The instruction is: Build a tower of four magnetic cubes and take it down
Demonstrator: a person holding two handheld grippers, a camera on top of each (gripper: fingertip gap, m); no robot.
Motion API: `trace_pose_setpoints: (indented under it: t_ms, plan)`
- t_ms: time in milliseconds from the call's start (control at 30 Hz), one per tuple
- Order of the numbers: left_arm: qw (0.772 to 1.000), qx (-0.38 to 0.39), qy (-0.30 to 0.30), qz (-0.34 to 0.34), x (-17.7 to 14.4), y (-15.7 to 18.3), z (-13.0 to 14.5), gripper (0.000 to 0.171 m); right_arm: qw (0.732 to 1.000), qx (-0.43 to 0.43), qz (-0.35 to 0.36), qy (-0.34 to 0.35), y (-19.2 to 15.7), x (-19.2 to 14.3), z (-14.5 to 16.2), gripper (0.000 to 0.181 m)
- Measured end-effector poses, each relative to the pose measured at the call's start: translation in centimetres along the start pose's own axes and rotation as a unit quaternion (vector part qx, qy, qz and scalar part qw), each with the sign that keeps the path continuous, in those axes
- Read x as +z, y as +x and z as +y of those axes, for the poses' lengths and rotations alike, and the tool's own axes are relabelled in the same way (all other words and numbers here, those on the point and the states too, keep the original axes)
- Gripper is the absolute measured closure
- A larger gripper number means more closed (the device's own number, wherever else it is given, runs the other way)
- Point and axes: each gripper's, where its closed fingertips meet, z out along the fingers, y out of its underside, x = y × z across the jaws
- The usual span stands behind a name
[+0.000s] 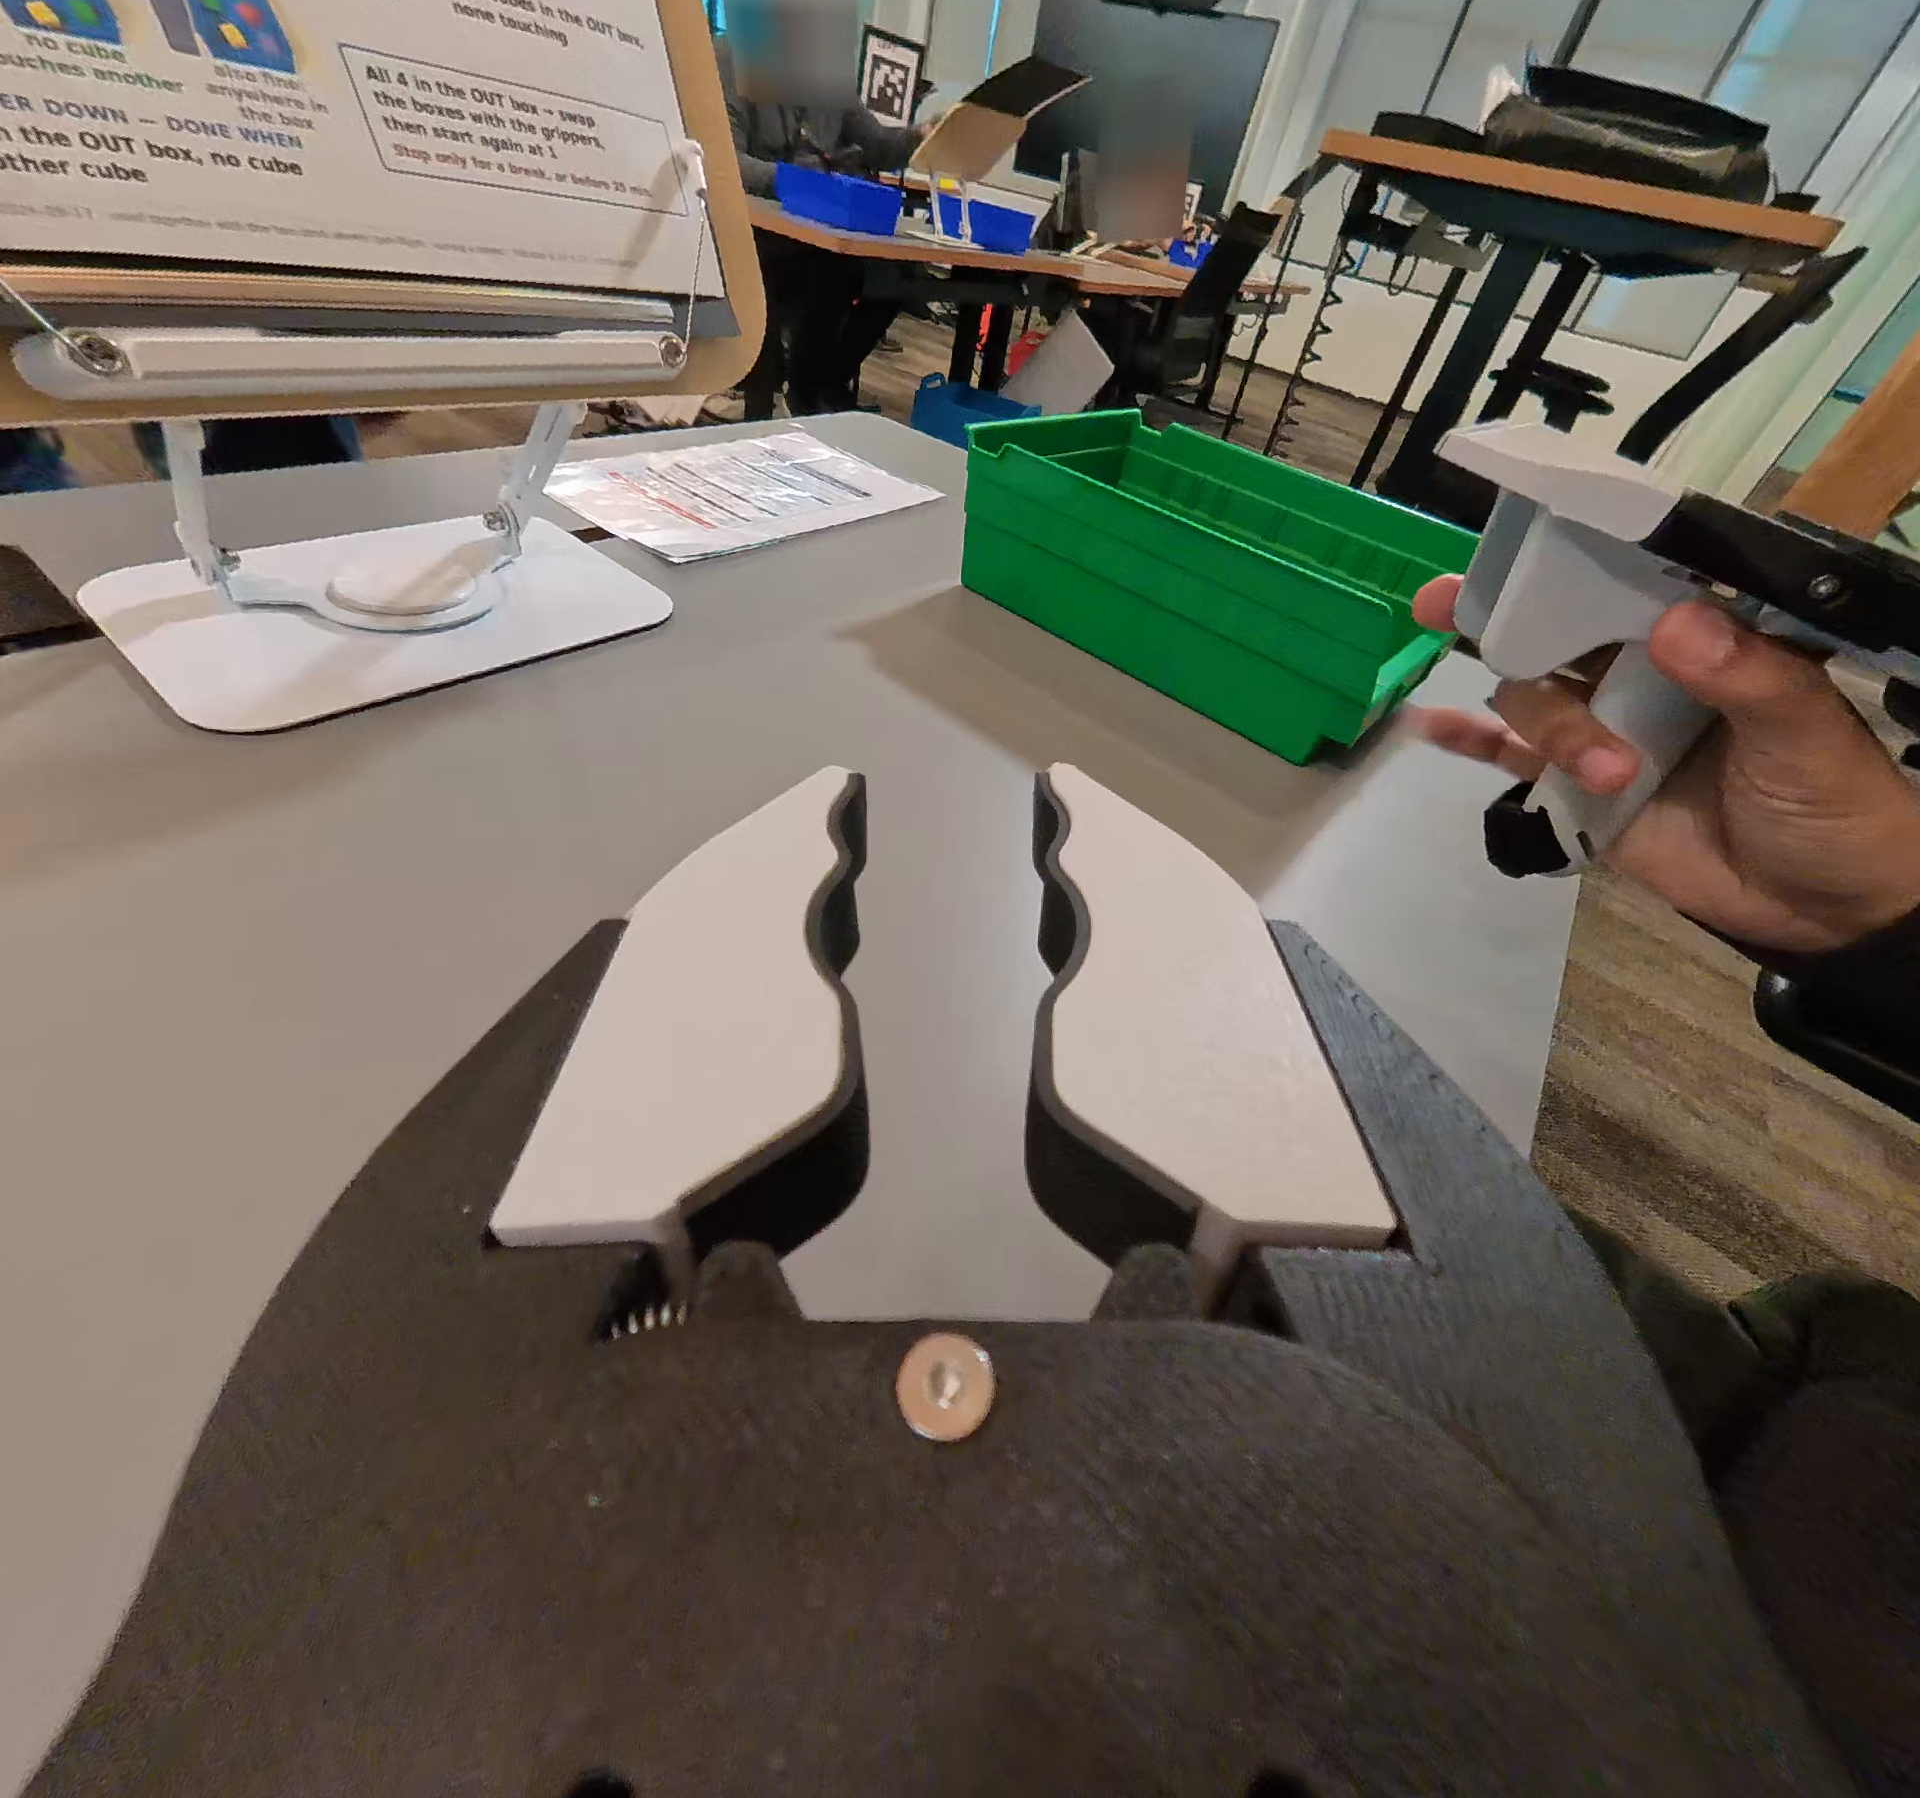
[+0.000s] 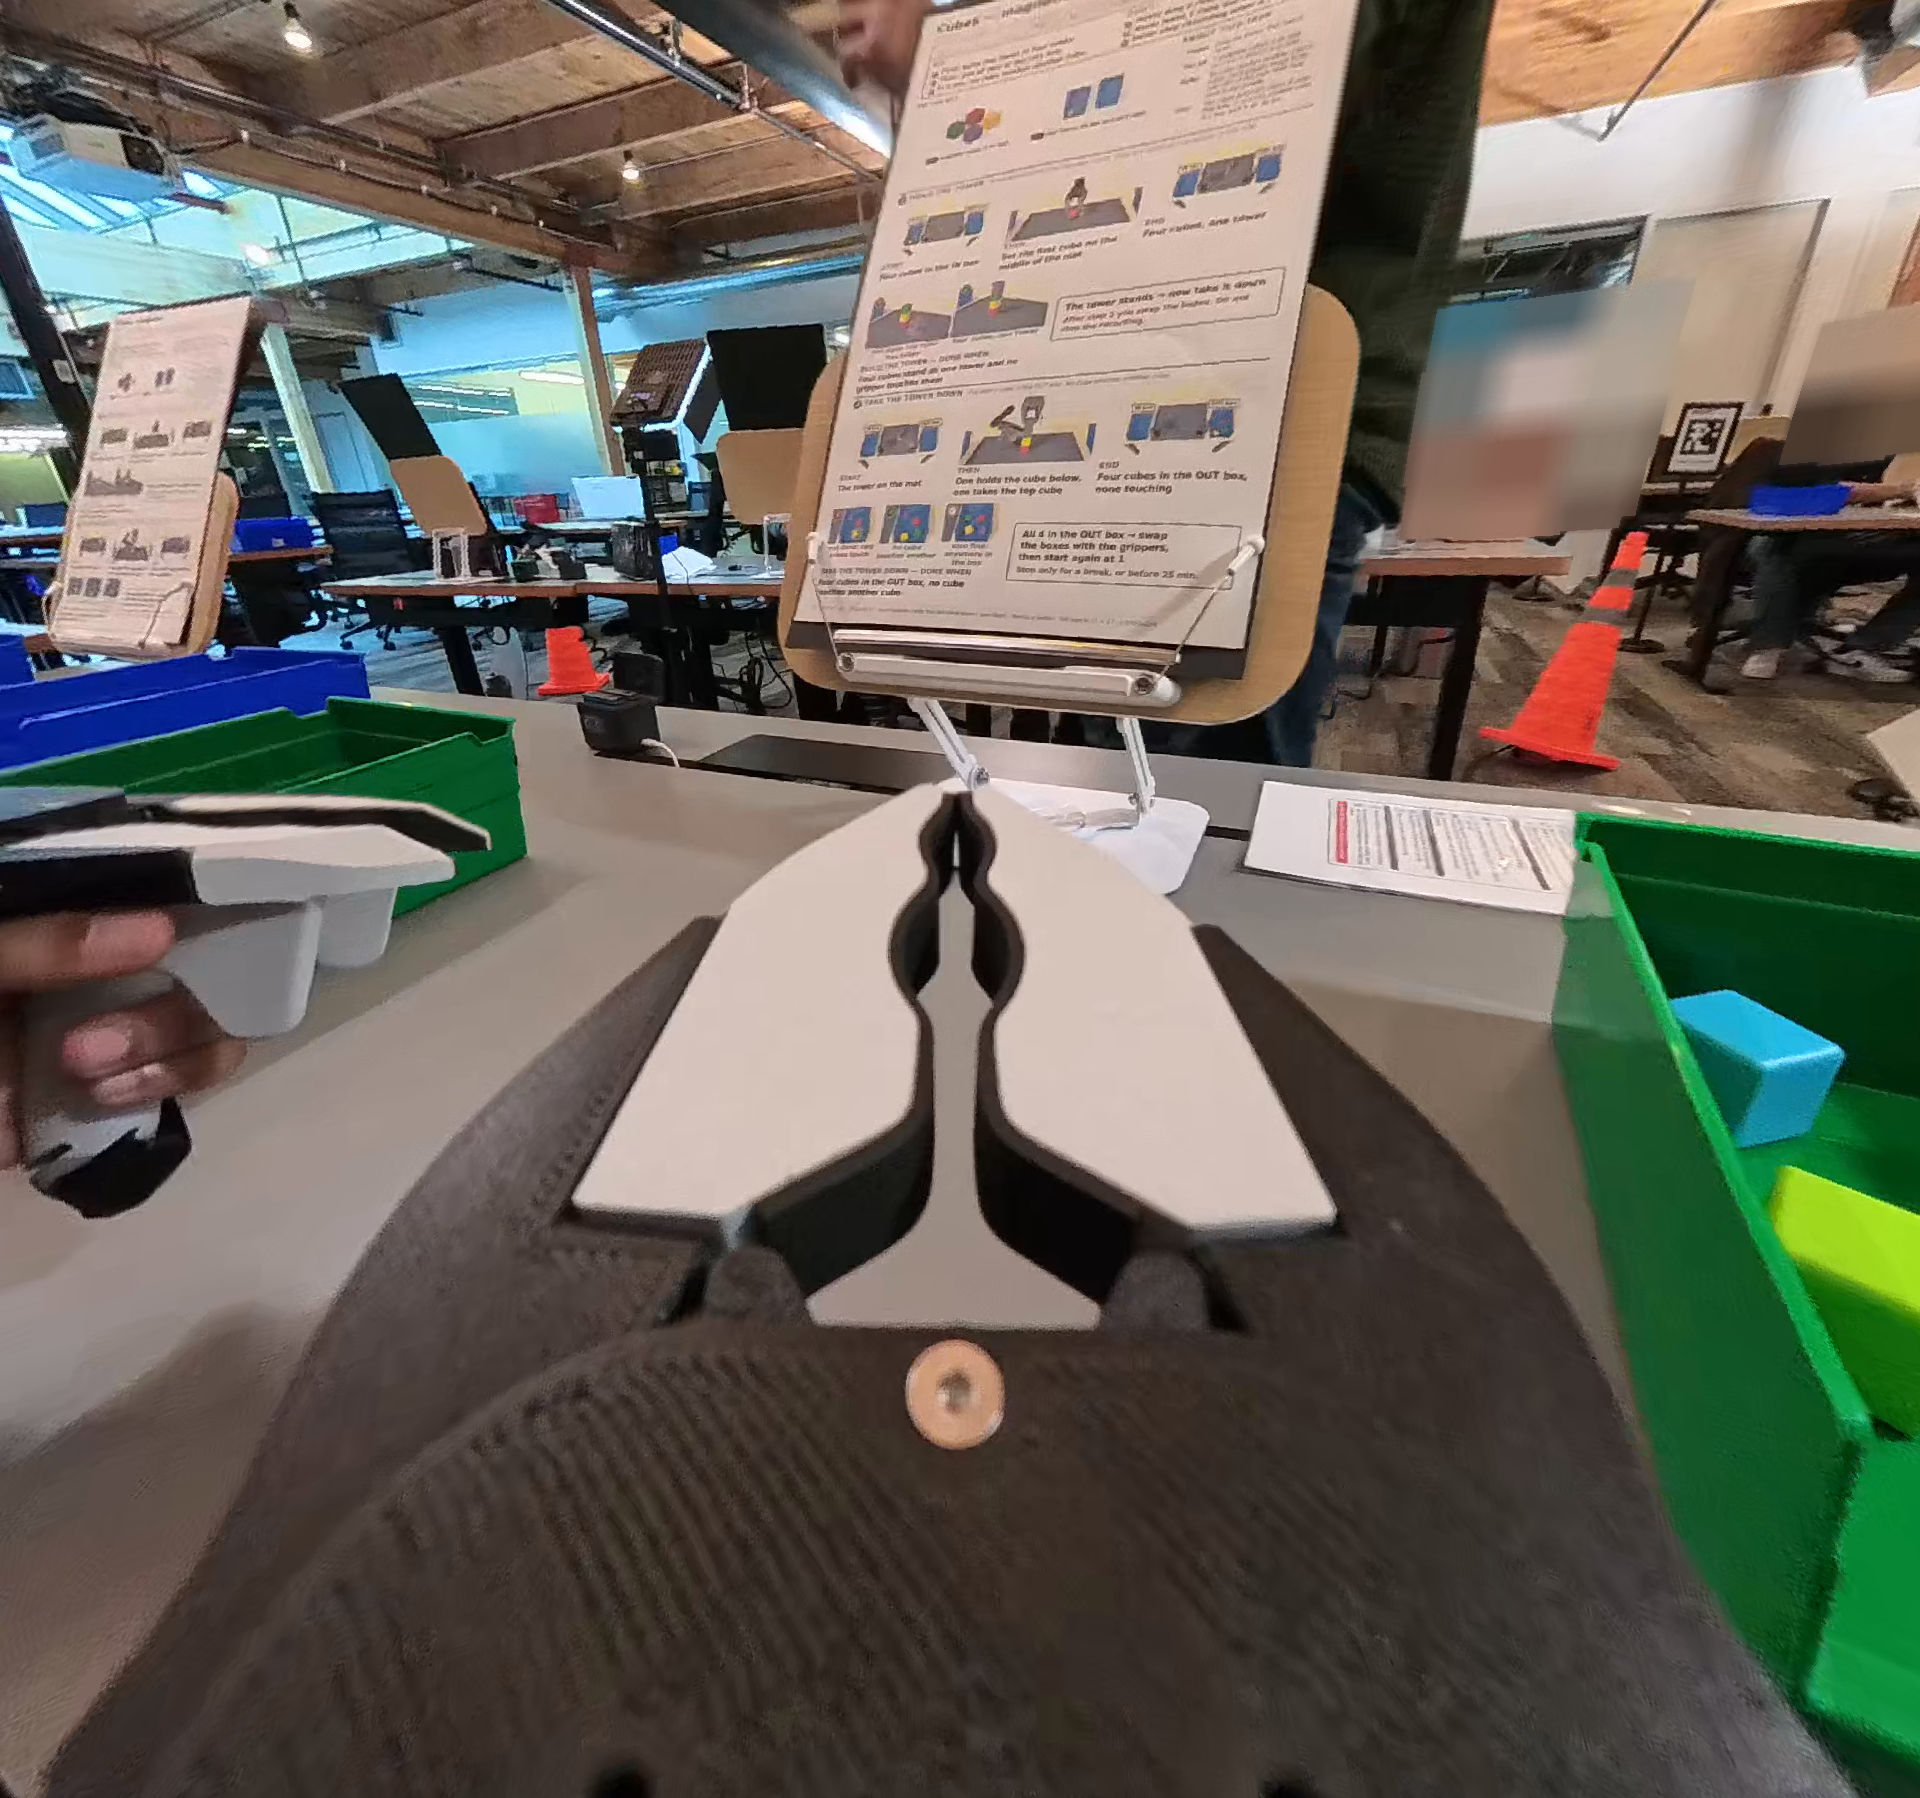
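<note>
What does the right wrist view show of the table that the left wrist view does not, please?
Only the right wrist view shows a blue cube and a lime block inside the green bin, and the shut right gripper. Only the left wrist view shows the open left gripper, empty. Both show the grey table, the document stand and a laminated sheet.

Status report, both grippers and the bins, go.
Left gripper open, empty, over bare grey table. Right gripper shut, empty, aimed at the document stand. Green bin on its right holds a blue cube and a lime one.
</note>
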Motion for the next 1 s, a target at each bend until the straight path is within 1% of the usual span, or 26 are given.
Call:
trace_pose_setpoints:
  t_ms: [67,200,300,433,500,567,633,733,867,933,1000]
  plan:
    - [1.000,-0.004,-0.008,0.007,0.1,0.1,0.5,0.142,1.000,-0.011,-0.016,-0.011,-1.0,0.2,0.8,0.181]
    - [1.000,0.005,-0.026,-0.010,0.6,-0.6,1.7,0.142,0.998,-0.027,-0.038,-0.035,-2.5,0.6,2.3,0.181]
    - [0.999,0.011,-0.032,-0.013,0.9,-0.9,2.1,0.142,0.997,-0.003,-0.063,-0.048,-3.2,1.0,2.8,0.181]
    - [0.999,0.016,-0.038,-0.014,1.1,-1.3,2.6,0.145,0.996,0.007,-0.038,-0.078,-2.3,1.4,4.2,0.181]
    - [0.999,0.016,-0.040,-0.021,1.1,-1.7,2.9,0.146,0.994,-0.013,-0.017,-0.110,-1.7,1.4,5.4,0.181]
    - [0.999,0.015,-0.043,-0.027,1.1,-2.2,3.1,0.148,0.993,-0.045,0.015,-0.108,-1.1,1.3,5.9,0.181]
    - [0.998,0.010,-0.047,-0.032,1.1,-2.5,3.2,0.148,0.993,-0.074,-0.006,-0.093,-2.0,1.2,5.9,0.181]
    - [0.998,0.003,-0.046,-0.039,1.0,-2.8,3.1,0.148,0.989,-0.084,-0.046,-0.109,-3.4,1.0,6.6,0.181]
    - [0.998,0.010,-0.044,-0.049,0.8,-2.9,3.0,0.147,0.986,-0.064,-0.064,-0.142,-3.2,0.8,7.8,0.179]
    - [0.998,0.014,-0.043,-0.054,0.7,-2.9,3.0,0.146,0.985,-0.039,-0.063,-0.157,-2.7,0.7,8.2,0.175]
    - [0.997,0.017,-0.042,-0.056,0.8,-2.8,3.0,0.144,0.983,-0.008,-0.067,-0.169,-2.3,0.6,8.4,0.167]
